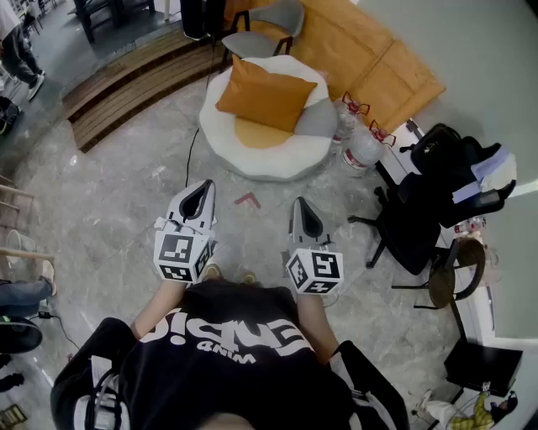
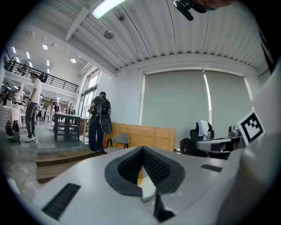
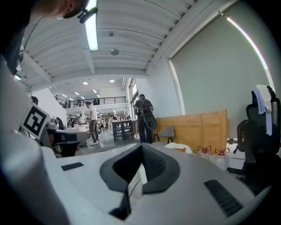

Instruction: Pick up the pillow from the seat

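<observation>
We stand on a grey marbled floor (image 1: 101,218). Low wooden steps (image 1: 126,80) run along its far left side. A large orange-brown wooden panel (image 1: 370,59) stands against the white wall (image 2: 127,99), with a grey chair (image 1: 252,42) in front of it. Two clear water bottles (image 1: 360,147) sit near a black office chair (image 1: 416,214). Overhead we see a ribbed white ceiling (image 2: 167,30) with a strip light (image 2: 105,6). A pale roller blind (image 2: 175,101) covers the window, and a railed mezzanine (image 2: 39,77) lies beyond.
</observation>
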A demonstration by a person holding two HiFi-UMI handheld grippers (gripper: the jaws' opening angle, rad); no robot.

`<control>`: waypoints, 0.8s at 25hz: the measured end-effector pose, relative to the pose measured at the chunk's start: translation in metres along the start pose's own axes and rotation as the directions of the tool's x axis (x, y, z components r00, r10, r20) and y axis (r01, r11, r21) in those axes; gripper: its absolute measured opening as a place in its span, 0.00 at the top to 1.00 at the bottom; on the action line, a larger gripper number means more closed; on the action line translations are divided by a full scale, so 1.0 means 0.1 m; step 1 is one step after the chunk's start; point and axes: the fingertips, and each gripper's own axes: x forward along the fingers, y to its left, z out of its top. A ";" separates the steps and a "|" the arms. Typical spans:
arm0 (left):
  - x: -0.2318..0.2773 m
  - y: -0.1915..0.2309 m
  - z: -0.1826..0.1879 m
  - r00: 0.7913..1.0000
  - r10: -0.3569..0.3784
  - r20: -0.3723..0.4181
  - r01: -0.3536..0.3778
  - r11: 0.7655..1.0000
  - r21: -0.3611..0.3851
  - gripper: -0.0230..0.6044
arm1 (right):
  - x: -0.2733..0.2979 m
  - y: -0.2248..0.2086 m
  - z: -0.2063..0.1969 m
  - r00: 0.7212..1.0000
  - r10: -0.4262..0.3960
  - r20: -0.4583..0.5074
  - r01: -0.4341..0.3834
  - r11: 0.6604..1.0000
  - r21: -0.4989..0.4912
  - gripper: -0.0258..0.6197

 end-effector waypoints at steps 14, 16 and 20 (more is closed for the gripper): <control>-0.03 0.16 0.01 1.000 0.005 0.001 -0.005 1.000 0.001 0.95 | 0.05 0.09 -0.01 1.000 -0.002 0.004 0.002 1.000 0.004 0.93; -0.05 0.20 0.01 1.000 0.004 0.000 -0.004 1.000 0.001 0.95 | 0.06 0.13 0.03 1.000 0.001 0.019 -0.001 1.000 0.008 0.93; -0.12 0.36 0.04 1.000 -0.005 0.003 0.005 1.000 0.000 0.95 | 0.10 0.27 0.12 0.999 0.018 0.031 -0.017 1.000 -0.022 0.93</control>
